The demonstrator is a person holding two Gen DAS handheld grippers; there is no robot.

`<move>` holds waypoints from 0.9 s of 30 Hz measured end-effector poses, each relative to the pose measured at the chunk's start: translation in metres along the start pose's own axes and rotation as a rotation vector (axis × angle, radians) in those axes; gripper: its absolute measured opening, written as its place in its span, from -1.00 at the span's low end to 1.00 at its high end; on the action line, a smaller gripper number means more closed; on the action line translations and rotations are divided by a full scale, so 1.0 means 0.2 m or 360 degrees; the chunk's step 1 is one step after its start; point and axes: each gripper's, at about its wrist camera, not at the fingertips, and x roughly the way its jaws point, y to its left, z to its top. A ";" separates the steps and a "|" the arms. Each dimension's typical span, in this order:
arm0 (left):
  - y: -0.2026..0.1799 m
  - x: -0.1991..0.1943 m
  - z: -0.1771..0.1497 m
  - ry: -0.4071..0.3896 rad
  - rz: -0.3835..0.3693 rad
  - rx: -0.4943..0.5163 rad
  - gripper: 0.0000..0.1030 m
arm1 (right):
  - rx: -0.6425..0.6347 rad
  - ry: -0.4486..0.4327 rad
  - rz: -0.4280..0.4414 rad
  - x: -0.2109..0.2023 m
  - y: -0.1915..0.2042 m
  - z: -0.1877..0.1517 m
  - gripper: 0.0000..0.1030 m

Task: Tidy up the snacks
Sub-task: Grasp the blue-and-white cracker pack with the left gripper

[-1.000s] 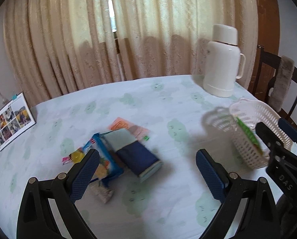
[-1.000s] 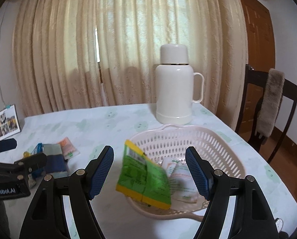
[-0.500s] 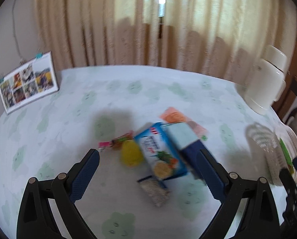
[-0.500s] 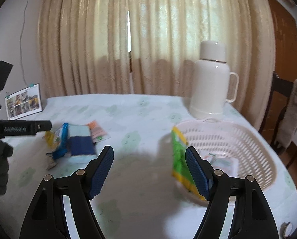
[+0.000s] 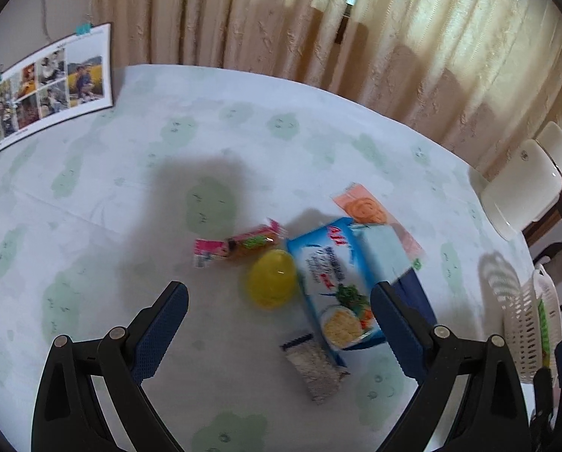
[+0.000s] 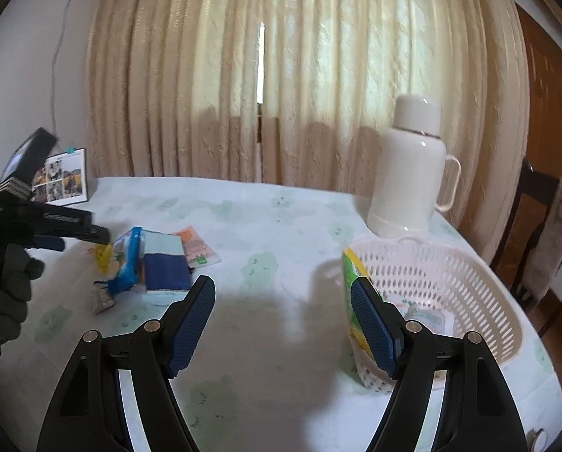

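Observation:
Snacks lie in a cluster on the table: a yellow egg-shaped capsule [image 5: 271, 283], a pink wrapped bar [image 5: 239, 246], a blue cracker pack [image 5: 333, 282], a pale and dark blue box [image 5: 386, 256], an orange sachet [image 5: 367, 207] and a small grey packet [image 5: 314, 369]. My left gripper [image 5: 279, 324] hangs open just above the capsule and cracker pack, holding nothing. A white basket [image 6: 450, 293] holds a green-yellow packet [image 6: 352, 275] leaning at its rim and a white packet. My right gripper [image 6: 282, 320] is open and empty over bare tablecloth, left of the basket.
A white thermos [image 6: 412, 177] stands behind the basket. A photo calendar [image 5: 51, 83] leans at the table's far left edge. A dark chair [image 6: 536, 233] with a fur cover stands at the right. Curtains hang behind the table. A gloved hand [image 6: 6, 286] carries the left gripper.
My left gripper swung left from near the basket and sank over the snack cluster. My right gripper drew back leftward from the basket; the green-yellow packet, earlier between its fingers, now leans in the basket.

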 end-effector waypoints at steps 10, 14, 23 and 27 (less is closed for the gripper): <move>-0.05 0.15 0.01 0.0192 -0.0155 -0.0081 0.44 | -0.0154 0.0038 0.0077 0.02 0.14 -0.04 0.46; -0.04 0.19 0.00 0.0227 -0.0191 -0.0131 0.43 | -0.0194 0.0053 0.0095 0.03 0.16 -0.05 0.46; -0.05 0.17 -0.01 0.0228 -0.0261 -0.0088 -0.28 | -0.0182 0.0104 0.0132 0.05 0.16 -0.06 0.46; -0.04 0.13 -0.01 0.0223 -0.0270 -0.0094 -0.29 | -0.0178 0.0106 0.0141 0.05 0.16 -0.06 0.46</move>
